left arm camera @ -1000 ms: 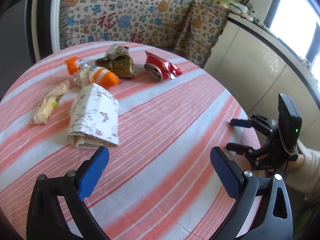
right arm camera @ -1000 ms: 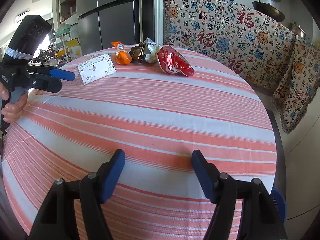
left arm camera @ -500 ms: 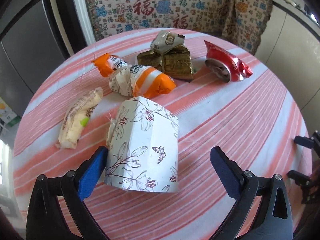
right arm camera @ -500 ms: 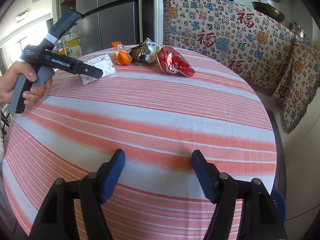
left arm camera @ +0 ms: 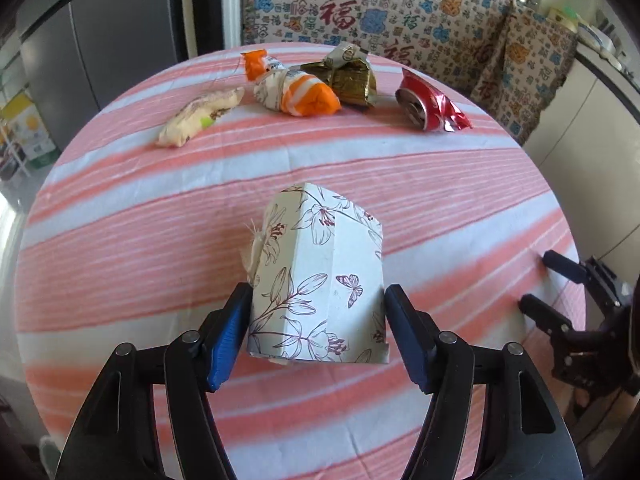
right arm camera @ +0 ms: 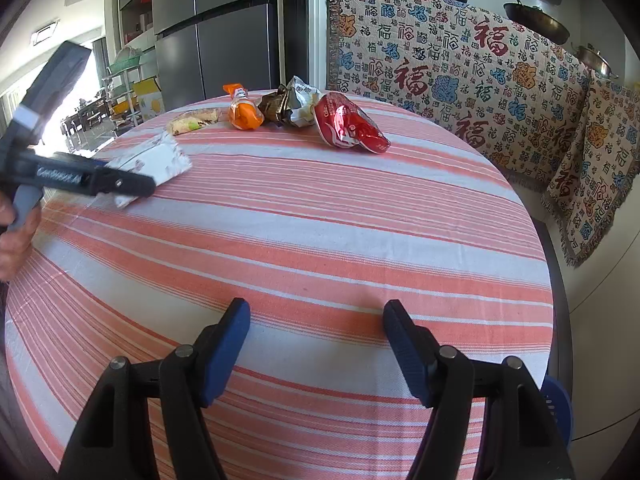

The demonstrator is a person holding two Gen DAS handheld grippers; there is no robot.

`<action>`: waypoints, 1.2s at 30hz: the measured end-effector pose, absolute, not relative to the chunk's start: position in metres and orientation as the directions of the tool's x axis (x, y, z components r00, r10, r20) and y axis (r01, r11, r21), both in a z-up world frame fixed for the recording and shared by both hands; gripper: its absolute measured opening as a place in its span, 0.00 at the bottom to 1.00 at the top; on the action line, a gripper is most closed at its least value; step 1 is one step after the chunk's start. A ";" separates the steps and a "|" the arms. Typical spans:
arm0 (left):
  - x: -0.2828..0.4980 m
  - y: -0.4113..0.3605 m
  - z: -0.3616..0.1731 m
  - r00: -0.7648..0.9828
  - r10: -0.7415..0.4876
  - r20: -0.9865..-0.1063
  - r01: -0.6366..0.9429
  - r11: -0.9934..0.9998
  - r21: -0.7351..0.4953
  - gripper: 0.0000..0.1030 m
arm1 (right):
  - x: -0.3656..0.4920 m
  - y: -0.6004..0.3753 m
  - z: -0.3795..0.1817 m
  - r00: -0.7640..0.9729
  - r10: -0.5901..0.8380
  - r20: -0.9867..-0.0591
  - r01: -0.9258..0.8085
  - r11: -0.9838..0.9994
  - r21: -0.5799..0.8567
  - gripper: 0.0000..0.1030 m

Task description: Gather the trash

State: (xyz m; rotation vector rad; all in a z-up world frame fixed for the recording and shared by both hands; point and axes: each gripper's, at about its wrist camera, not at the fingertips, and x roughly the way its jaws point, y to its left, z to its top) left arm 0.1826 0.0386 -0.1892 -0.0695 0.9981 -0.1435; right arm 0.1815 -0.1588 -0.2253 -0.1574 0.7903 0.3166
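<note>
My left gripper [left arm camera: 316, 336] has the flattened floral box [left arm camera: 320, 276] right between its blue pads; the jaws have just been closing in, and both pads look to be against the box's side edges, so I call it clamped on the box. Box lies on the striped tablecloth [left arm camera: 440, 208], near edge of the table toward me, well apart from the other trash.

Box: white card, folded flat with a crease down the middle, printed with dark line-drawn lilies and a small butterfly, frayed beige string at its left edge.

Far side of the table, in a row: cream snack wrapper [left arm camera: 198, 118], orange-and-white wrapper [left arm camera: 296, 90], crumpled gold foil pack [left arm camera: 344, 76], crushed red can [left arm camera: 430, 106] (open end facing me).

My right gripper [right arm camera: 316, 338] hovers over bare cloth, jaws apart, nothing between them; the box [right arm camera: 154, 162] sits far off to its left.

Writing: the patterned throw [left arm camera: 380, 12] behind repeats the character 福 in red. White lettering on the left gripper's arm is too blurred to read. Can and wrapper print unreadable.
</note>
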 end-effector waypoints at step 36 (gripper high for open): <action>0.208 0.047 -0.211 0.581 0.010 -0.814 -0.026 1.000 -0.007 1.00 | 0.364 -0.077 -0.191 0.678 0.016 -0.735 -0.363 0.877 -0.315 0.80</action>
